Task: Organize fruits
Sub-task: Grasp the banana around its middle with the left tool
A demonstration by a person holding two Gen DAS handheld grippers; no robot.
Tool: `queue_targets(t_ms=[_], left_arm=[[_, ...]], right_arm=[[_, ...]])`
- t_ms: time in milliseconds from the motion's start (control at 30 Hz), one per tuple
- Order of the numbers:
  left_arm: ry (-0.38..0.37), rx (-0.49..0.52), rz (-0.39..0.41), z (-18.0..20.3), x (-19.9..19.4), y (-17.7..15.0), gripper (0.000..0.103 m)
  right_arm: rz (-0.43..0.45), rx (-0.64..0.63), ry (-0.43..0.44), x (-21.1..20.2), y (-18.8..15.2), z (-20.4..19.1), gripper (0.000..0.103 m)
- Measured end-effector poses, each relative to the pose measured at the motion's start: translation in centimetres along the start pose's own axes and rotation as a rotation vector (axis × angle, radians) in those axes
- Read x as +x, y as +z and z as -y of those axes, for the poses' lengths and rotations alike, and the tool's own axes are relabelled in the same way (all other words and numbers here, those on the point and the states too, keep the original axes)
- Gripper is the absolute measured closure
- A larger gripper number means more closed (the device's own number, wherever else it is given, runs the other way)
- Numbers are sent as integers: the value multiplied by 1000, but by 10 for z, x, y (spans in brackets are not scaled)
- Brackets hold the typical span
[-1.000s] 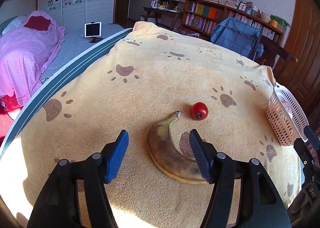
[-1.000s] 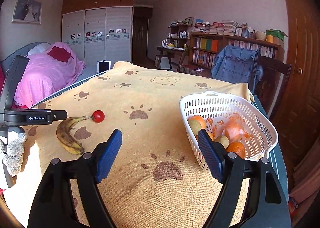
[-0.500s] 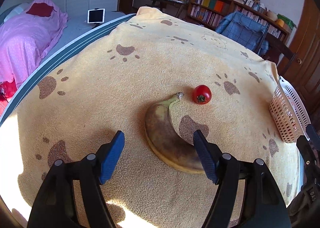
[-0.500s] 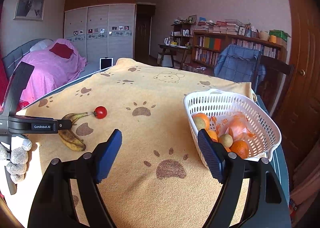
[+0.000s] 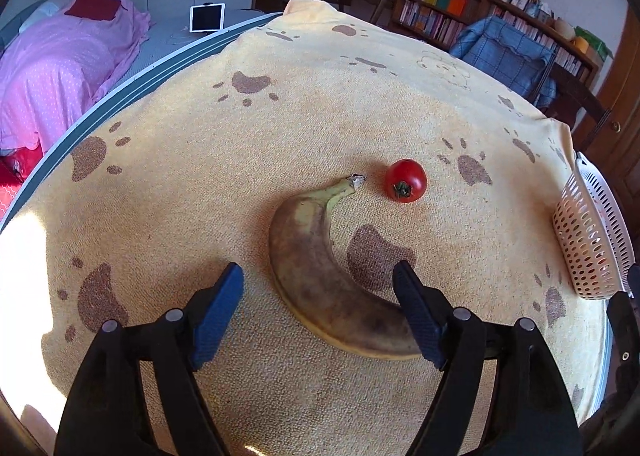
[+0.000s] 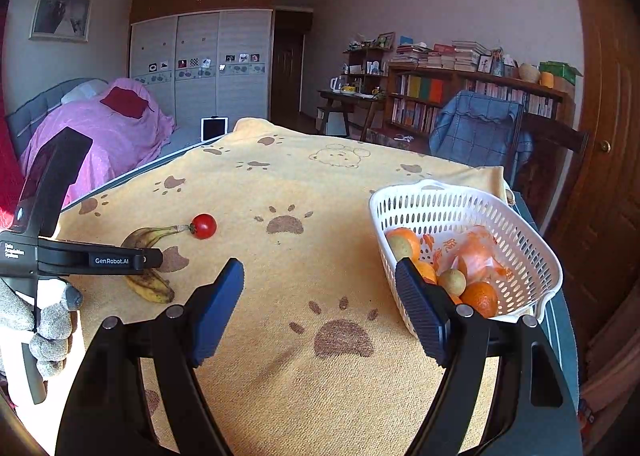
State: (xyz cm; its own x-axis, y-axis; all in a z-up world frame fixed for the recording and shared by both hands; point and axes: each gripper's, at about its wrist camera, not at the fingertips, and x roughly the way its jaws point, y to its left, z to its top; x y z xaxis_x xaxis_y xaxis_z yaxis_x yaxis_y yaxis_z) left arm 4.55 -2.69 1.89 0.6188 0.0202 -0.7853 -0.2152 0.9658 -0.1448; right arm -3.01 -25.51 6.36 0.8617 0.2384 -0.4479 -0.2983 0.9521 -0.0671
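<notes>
A brown-spotted banana [image 5: 316,276] lies on the yellow paw-print cloth [image 5: 240,160], with a red tomato [image 5: 405,180] just past its stem. My left gripper [image 5: 318,314] is open above the banana, its jaws on either side of the fruit's lower half, not touching it. The white basket [image 6: 472,212] at the right holds oranges [image 6: 479,298], small pale fruits and an orange bag. My right gripper [image 6: 318,310] is open and empty, beside the basket's near left corner. The banana [image 6: 148,280] and tomato [image 6: 203,226] also show in the right wrist view, partly behind the left gripper.
The basket's side [image 5: 588,240] shows at the right edge of the left wrist view. The table's left edge [image 5: 132,80] drops off toward a pink bed [image 5: 60,60]. A chair with a blue cover [image 6: 476,132] and bookshelves stand beyond the far edge.
My left gripper has tilted down and moved forward over the banana. My right gripper has risen slightly and stayed open near the basket.
</notes>
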Motion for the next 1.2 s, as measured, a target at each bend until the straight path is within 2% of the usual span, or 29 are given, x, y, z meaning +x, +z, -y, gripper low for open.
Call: queue_targets(t_ms=[100, 167, 367, 500, 600, 700, 733, 800, 833, 967, 1033, 1200], left_arm=[[25, 17, 2, -2, 1, 0, 17], [3, 19, -8, -7, 0, 0, 17], [10, 74, -15, -24, -10, -2, 14], [63, 121, -12, -35, -18, -4, 14], [66, 120, -10, -38, -17, -4, 15], [54, 141, -9, -32, -12, -5, 23], [48, 154, -18, -29, -9, -6, 30], [68, 187, -9, -22, -5, -7, 34], [64, 197, -6, -20, -4, -7, 40], [7, 209, -11, -18, -3, -3, 61], [-15, 217, -6, -16, -4, -2, 68], [-72, 183, 19, -21, -5, -1, 69]], right_arm=[[-1, 0, 0, 0, 0, 0, 24], [-1, 2, 0, 0, 0, 0, 24], [-1, 3, 1, 0, 0, 0, 24], [-4, 1, 1, 1, 0, -1, 24], [-10, -2, 1, 3, -2, -2, 24], [-20, 0, -4, 5, -2, -1, 24], [-23, 3, -4, 7, -3, -1, 24], [-32, 11, -2, 9, -3, 0, 24], [-38, 16, -1, 10, -3, 2, 24], [-56, 23, 0, 15, -4, 2, 24], [-66, 19, -4, 18, -4, 1, 24], [-98, 10, -9, 24, -5, -1, 24]])
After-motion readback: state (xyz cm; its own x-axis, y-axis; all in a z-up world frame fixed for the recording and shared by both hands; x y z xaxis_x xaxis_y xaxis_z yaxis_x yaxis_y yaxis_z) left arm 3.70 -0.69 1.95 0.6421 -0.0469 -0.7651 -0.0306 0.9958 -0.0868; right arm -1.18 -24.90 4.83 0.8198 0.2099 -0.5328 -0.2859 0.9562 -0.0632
